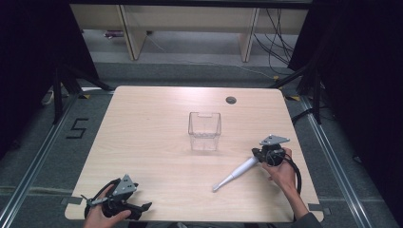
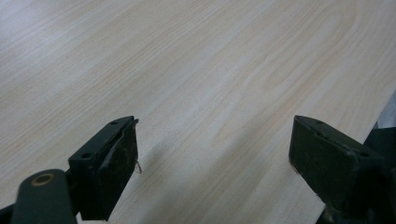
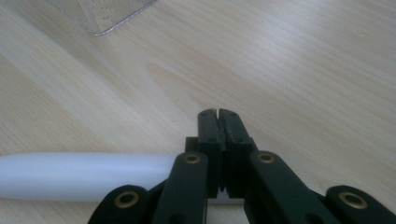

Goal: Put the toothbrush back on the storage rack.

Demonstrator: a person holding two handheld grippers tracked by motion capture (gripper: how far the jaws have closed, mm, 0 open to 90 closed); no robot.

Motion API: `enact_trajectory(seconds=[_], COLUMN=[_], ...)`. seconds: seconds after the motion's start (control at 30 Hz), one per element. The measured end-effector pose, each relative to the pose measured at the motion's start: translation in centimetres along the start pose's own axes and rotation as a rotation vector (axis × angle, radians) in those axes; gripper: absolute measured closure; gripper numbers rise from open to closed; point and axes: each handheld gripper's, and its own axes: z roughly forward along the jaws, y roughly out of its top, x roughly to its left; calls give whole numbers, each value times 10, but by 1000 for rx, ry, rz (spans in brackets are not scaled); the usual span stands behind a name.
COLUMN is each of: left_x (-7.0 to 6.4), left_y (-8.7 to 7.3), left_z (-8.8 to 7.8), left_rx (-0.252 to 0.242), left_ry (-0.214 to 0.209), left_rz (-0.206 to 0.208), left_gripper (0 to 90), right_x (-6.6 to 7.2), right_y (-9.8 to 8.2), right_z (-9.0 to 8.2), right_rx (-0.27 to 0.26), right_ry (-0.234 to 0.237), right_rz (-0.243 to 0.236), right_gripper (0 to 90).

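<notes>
Just nearside and to the right of the clear container (image 1: 205, 130), the right claw (image 1: 258, 155) is clamped on one end of a white handled tool (image 1: 235, 174), its jaws drawn nearly together in the right gripper view (image 3: 218, 116) with the pale shaft (image 3: 79, 176) running out sideways beneath them. The tool slants away from the claw toward the person's edge of the bench (image 1: 152, 142), its slim tip lying on the wood, farther from the container than the claw is. The container stands upright and apparently empty, near the bench's middle.

The step in hand looks like lifting the tool to drop it into the container. To do it well, the grip should stay firm, since the hold is at the very end and the long free part will want to swing or droop; raising it slowly and tipping it upright before bringing it over the container's rim would keep the light plastic walls from being knocked.

The left claw (image 1: 145, 206), well to the left of the container at the near edge, is spread wide over bare wood (image 2: 210, 163), holding nothing.
</notes>
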Motion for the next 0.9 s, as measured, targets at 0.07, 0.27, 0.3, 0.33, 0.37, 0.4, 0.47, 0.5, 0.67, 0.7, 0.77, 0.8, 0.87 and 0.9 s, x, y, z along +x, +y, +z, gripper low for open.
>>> enact_trajectory(seconds=[0.07, 0.27, 0.3, 0.33, 0.37, 0.4, 0.47, 0.5, 0.67, 0.7, 0.77, 0.8, 0.87, 0.9], left_x=[1, 0, 0, 0, 0, 0, 0, 1, 0, 0, 0, 0, 0, 0], left_y=[0, 0, 0, 0, 1, 1, 0, 0, 0, 1, 0, 0, 0, 0], left_z=[0, 0, 0, 0, 0, 0, -1, -1, -1, -1, -1, -1, -1, -1], left_rx=[2, 0, 0, 2, 2, 2, 1, 2, -1, 0, 0, 0, 0, 0], left_ry=[0, 0, 0, -1, 0, 0, 1, 1, 1, 1, 2, 1, 1, 1], left_rz=[2, 3, 3, 6, 5, 5, 2, 2, 5, 5, 3, 2, 2, 2], left_gripper=[153, 152, 152, 153, 152, 152, 152, 152, 152, 153, 153, 153, 152, 152], right_x=[0, 1, 1, 2, 2, 2, 3, 3, 6, 7, 7, 7, 8, 9], right_y=[-1, -2, -2, -2, -3, -3, -4, -4, -6, -7, -9, -9, -10, -10], right_z=[-1, -1, -2, -2, -2, -2, -3, -3, -6, -7, -9, -9, -10, -11], right_rx=[5, 16, 25, 28, 28, 28, 28, 31, 45, 46, 43, 41, 43, 51], right_ry=[4, 10, 11, 14, 9, 9, 21, 23, 35, 33, 34, 38, 38, 47], right_rz=[-6, -6, -5, 3, -4, -4, -2, -6, -13, -10, -19, -33, -27, -23], right_gripper=[884, 879, 877, 876, 877, 877, 874, 874, 872, 871, 870, 869, 866, 866])
